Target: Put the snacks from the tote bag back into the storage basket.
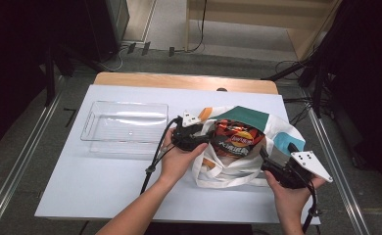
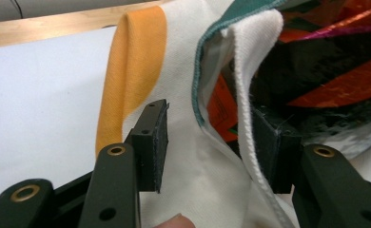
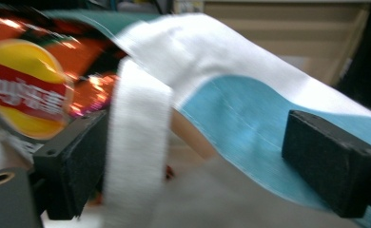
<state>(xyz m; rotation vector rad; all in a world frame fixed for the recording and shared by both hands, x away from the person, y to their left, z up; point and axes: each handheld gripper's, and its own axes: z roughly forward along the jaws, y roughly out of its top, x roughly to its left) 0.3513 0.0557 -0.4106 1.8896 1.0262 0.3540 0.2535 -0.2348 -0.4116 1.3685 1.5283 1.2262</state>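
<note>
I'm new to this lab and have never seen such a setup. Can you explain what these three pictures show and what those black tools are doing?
A person at a table holds a hand-operated two-jaw tool in each hand. One picture looks down from above; the other two come from cameras riding on each tool. The left gripper has cloth of a tote bag between its open jaws. The right gripper is open around the bag's white strap. Inside the bag sits a chip packet. A clear plastic tray lies to the left.
</note>
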